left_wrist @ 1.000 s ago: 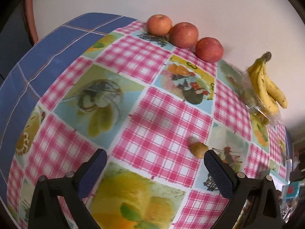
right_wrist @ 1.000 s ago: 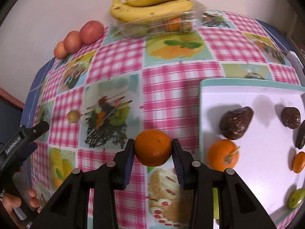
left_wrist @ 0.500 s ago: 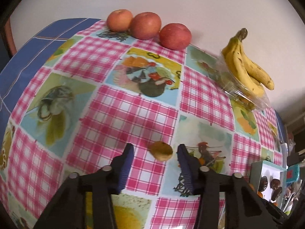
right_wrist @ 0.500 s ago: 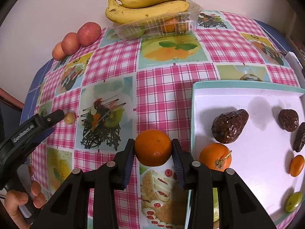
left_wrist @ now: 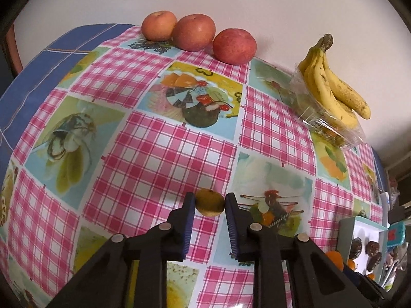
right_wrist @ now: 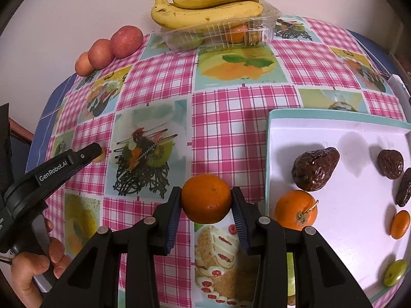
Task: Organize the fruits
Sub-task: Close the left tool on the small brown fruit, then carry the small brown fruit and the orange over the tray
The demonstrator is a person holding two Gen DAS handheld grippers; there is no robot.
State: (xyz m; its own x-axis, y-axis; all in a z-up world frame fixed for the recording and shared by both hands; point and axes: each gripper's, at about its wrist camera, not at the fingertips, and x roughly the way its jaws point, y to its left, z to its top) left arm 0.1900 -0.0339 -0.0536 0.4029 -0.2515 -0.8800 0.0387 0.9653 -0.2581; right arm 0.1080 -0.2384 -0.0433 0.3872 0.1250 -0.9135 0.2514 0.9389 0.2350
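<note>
A small yellow-brown fruit (left_wrist: pixel 210 205) rests on the checked tablecloth. My left gripper (left_wrist: pixel 210 200) has its jaws closing on it, and both blue pads touch its sides. The right wrist view shows this gripper (right_wrist: pixel 95 151) at the left, with the fruit (right_wrist: pixel 100 157) peeking out behind its tip. My right gripper (right_wrist: pixel 206 197) is shut on an orange (right_wrist: pixel 206 200), held just left of the white tray (right_wrist: pixel 334 120). On the tray lie an orange with a stem (right_wrist: pixel 295 210), dark wrinkled fruits (right_wrist: pixel 316 168), a small orange (right_wrist: pixel 400 224) and a green fruit (right_wrist: pixel 395 273).
Three apples (left_wrist: pixel 192 36) stand in a row at the wall. Bananas (right_wrist: pixel 213 7) lie on a clear plastic box (right_wrist: pixel 223 33) that holds more fruit. A person's hand (right_wrist: pixel 33 269) holds the left gripper at the table's blue-edged left side.
The left gripper moved over to the small yellow-brown fruit and its wide-open jaws closed around it. The right gripper kept still with the orange.
</note>
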